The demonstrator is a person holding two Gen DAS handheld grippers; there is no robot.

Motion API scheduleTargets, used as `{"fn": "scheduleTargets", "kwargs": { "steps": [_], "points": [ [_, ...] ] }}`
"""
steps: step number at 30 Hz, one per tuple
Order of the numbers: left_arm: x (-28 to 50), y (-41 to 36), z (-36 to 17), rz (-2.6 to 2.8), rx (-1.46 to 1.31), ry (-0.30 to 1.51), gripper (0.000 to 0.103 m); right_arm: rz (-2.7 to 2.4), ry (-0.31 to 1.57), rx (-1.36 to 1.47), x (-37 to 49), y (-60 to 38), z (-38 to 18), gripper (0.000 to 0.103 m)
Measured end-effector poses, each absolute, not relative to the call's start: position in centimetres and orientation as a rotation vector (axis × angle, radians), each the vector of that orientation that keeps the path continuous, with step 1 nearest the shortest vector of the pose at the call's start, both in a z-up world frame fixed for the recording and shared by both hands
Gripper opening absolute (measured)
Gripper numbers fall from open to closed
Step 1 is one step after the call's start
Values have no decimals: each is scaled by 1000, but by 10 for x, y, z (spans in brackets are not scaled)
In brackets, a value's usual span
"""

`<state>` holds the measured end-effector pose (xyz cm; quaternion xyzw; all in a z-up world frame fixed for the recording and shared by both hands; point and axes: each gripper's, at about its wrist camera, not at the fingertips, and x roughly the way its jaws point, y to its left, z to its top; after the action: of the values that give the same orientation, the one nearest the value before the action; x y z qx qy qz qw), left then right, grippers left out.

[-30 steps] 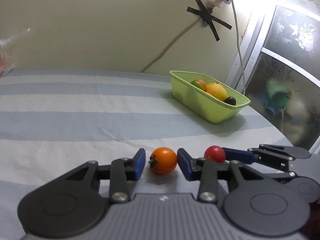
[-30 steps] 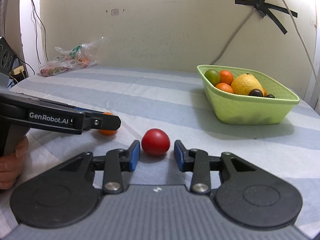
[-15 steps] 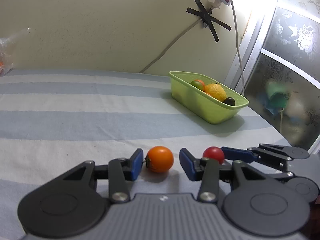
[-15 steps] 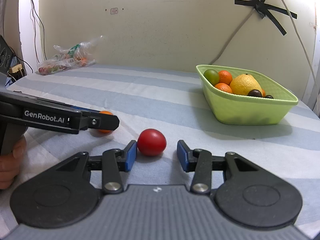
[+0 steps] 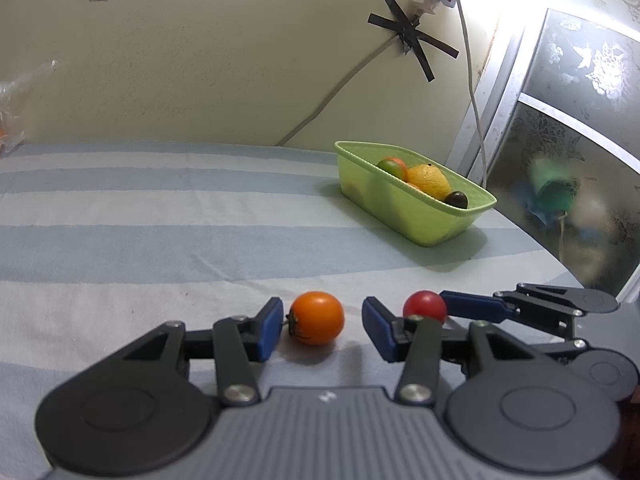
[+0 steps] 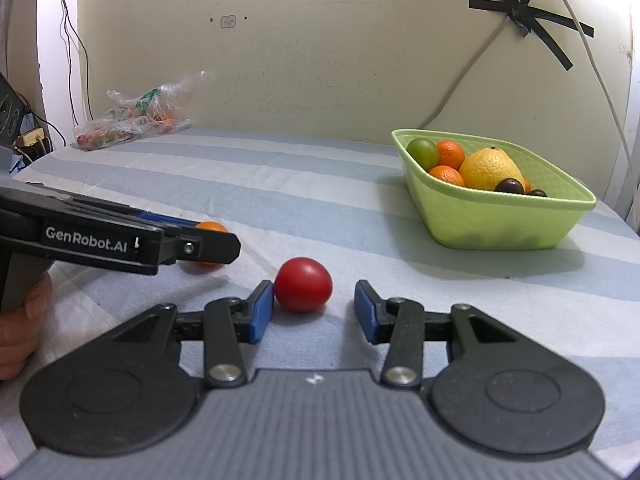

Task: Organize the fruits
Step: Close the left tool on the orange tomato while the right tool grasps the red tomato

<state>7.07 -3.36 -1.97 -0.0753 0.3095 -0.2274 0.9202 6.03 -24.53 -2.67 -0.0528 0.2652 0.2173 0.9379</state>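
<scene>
An orange persimmon-like fruit [image 5: 316,322] lies on the striped cloth between the pads of my left gripper [image 5: 323,329]. Its jaws are opening; the fruit sits by the left pad, with a gap to the right pad. A red tomato [image 6: 303,284] lies between the pads of my open right gripper [image 6: 314,307], close to the left pad and clear of the right one. The right wrist view shows the left gripper [image 6: 218,242] from the side, half hiding the orange fruit [image 6: 210,227]. The red tomato [image 5: 424,306] also shows in the left wrist view. A green basket [image 6: 500,224] stands far right.
The basket [image 5: 420,220] holds a yellow lemon [image 6: 490,170], small oranges, a green fruit and dark ones. A plastic bag [image 6: 136,120] of produce lies at the back left by the wall. A hand [image 6: 16,320] holds the left gripper. A frosted glass door [image 5: 560,160] bounds the right side.
Both grippers' jaws have spread wider around their fruits. Each fruit now sits nearer the left pad, with a clear gap on the right. Neither hand has shifted.
</scene>
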Motion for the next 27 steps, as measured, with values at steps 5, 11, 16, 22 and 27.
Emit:
{"fn": "scheduleTargets", "kwargs": {
  "steps": [5, 11, 16, 22, 27],
  "points": [
    [71, -34, -20, -466, -152, 635, 45, 443, 541, -108, 60, -245, -27, 48],
    [70, -35, -20, -466, -149, 630, 43, 442, 541, -107, 60, -246, -26, 49],
    [70, -35, -20, -465, -155, 633, 42, 444, 541, -107, 60, -246, -27, 49],
    [69, -35, -20, -462, -156, 630, 42, 440, 538, -112, 60, -246, -26, 49],
    [68, -35, -20, -466, -155, 627, 42, 433, 535, -122, 58, -244, -26, 50]
  ]
}}
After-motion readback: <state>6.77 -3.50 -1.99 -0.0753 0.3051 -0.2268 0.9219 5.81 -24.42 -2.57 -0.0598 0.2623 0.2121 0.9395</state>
